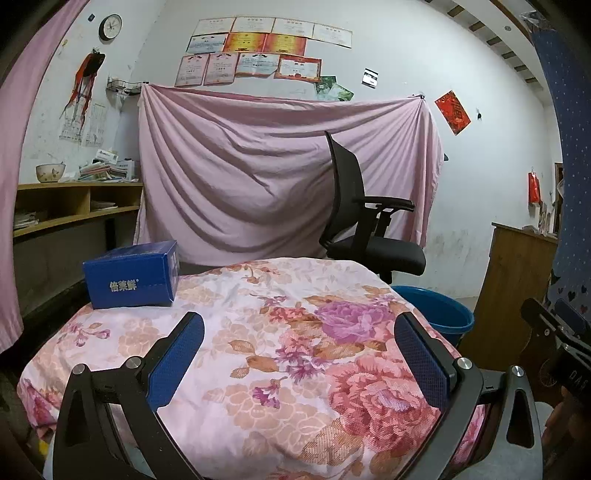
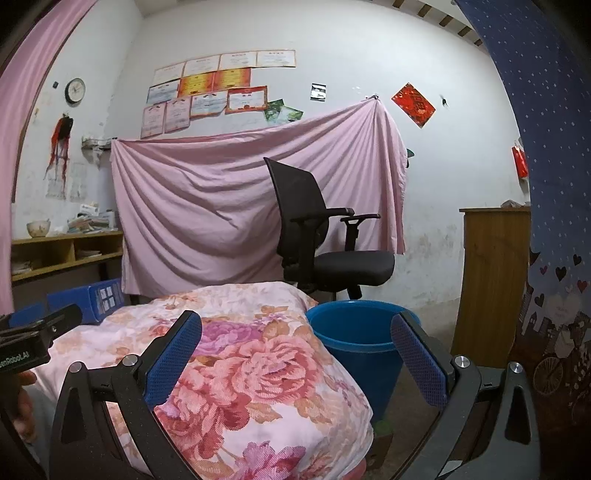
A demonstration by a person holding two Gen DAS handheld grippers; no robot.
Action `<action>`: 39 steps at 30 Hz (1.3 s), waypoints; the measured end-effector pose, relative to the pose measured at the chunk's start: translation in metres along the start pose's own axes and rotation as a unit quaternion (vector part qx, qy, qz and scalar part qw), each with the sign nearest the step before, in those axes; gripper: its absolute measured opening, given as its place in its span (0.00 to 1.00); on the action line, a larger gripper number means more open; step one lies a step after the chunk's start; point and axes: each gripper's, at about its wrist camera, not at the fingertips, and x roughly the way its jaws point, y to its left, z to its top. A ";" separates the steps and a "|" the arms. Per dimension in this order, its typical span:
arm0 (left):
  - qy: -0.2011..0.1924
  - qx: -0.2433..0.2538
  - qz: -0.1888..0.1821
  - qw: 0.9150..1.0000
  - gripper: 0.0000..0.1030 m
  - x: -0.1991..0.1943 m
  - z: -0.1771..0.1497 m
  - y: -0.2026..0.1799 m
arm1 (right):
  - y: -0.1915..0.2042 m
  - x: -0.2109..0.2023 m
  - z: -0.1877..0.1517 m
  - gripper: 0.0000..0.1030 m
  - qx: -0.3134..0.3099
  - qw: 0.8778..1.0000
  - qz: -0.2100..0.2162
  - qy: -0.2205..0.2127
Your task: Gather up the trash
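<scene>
Left gripper (image 1: pixel 299 350): fingers spread wide, nothing between them, poised above a surface covered by a floral quilt (image 1: pixel 280 354). What lies under the quilt cannot be told.

Right gripper (image 2: pixel 295 354): fingers also spread wide, empty. Its left finger (image 2: pixel 173 360) sits over the quilt (image 2: pixel 243 373); its right finger (image 2: pixel 419 363) sits in front of the bucket.

Task item: a blue box (image 1: pixel 131 275) with white lettering rests on the quilt at about 10 o'clock in the left wrist view, at the far left edge of the covered surface, well apart from both left fingers. In the right wrist view the same box (image 2: pixel 94 301) shows at 9 o'clock, partly hidden behind the quilt and the other gripper's body.

Blue bucket (image 2: pixel 356 338): stands on the floor just beside the right edge of the quilt, at roughly 3 o'clock from centre in the right wrist view; mouth open upward, inside not visible. In the left wrist view it (image 1: pixel 441 314) peeks out at 3 o'clock behind the quilt's right edge.

Background: black office chair (image 1: pixel 364 218) at 1 o'clock beyond the quilt, in front of a pink sheet (image 1: pixel 266 173) hung across the wall. Certificates (image 1: pixel 258 48) at 12 o'clock, wall clock (image 1: pixel 110 27) at 11 o'clock. Wooden shelf (image 1: pixel 70 203) at 9 o'clock carrying a bowl (image 1: pixel 50 172) and stacked papers. Wooden cabinet (image 1: pixel 517 280) at 3 o'clock.
</scene>
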 end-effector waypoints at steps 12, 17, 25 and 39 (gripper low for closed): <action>0.000 0.001 -0.001 1.000 0.98 0.000 0.000 0.002 | -0.001 -0.001 -0.002 1.00 0.004 1.000 -0.001 0.005; 0.002 -0.001 -0.001 1.000 0.98 0.000 -0.001 0.003 | -0.004 0.000 -0.004 1.00 0.007 1.000 0.001 0.010; 0.003 0.000 0.002 1.000 0.98 0.000 -0.004 0.005 | -0.006 0.000 -0.006 1.00 0.015 1.000 0.001 0.017; 0.003 0.001 0.002 1.000 0.98 0.000 -0.005 0.004 | -0.008 0.001 -0.006 1.00 0.013 1.000 0.003 0.022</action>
